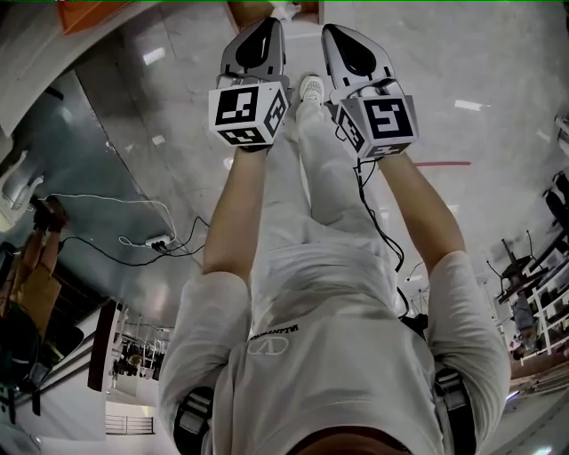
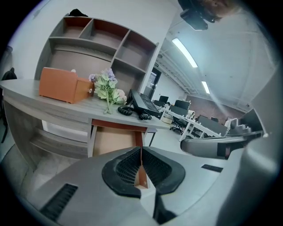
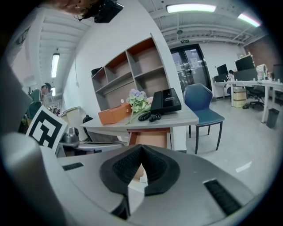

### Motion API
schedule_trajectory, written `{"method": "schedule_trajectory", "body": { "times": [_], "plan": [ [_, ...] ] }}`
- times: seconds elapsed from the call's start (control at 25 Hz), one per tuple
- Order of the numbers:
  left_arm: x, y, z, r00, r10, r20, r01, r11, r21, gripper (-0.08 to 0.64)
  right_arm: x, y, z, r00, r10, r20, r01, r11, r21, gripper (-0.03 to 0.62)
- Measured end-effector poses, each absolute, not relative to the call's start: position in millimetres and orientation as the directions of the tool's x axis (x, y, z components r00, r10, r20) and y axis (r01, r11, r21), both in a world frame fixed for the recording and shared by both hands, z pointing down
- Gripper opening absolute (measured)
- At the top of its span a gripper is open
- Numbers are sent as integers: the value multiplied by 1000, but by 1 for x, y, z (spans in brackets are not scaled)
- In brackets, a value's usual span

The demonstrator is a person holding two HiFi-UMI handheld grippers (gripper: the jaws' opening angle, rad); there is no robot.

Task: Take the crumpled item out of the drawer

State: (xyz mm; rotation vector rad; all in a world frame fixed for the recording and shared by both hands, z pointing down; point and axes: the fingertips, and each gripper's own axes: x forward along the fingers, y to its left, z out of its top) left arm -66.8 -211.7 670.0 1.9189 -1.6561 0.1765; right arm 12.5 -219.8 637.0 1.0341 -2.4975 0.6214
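The desk [image 2: 66,106] has a drawer [image 2: 116,139] pulled open, its brown inside bare where it shows; I see no crumpled item in it. My left gripper [image 2: 141,149] is shut with nothing between its pads and points at the drawer from some way off. My right gripper [image 3: 141,146] is likewise shut and empty, aimed at the same drawer [image 3: 150,139] from farther back. In the head view both are held out side by side at arm's length above the floor, the left gripper [image 1: 265,27] and the right gripper [image 1: 345,35].
On the desk stand an orange box [image 2: 62,84], a bunch of flowers [image 2: 107,88] and a black phone [image 2: 142,105], under a wall shelf [image 2: 97,44]. A blue chair [image 3: 201,103] stands right of the desk. A power strip [image 1: 158,240] with cables lies on the floor.
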Motion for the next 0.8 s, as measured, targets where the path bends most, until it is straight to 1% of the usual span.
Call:
{"method": "schedule_trajectory", "body": {
  "times": [0.16, 0.36, 0.56, 0.8],
  "plan": [
    [-65, -219, 692, 226, -845, 485, -940, -58, 337, 17, 8, -219, 660, -663, -555, 501, -730, 626, -273, 2],
    [-62, -222, 723, 232, -828, 511, -924, -23, 381, 18, 4, -218, 693, -665, -523, 533, -726, 619, -299, 2],
    [-58, -226, 746, 229, -798, 557, -940, -32, 340, 31, 2, -222, 711, -662, -507, 552, -728, 612, -309, 2],
    [-60, -228, 776, 234, -768, 596, -934, -7, 358, 37, 2, -224, 730, -656, -502, 563, -733, 603, -317, 2]
  ]
}}
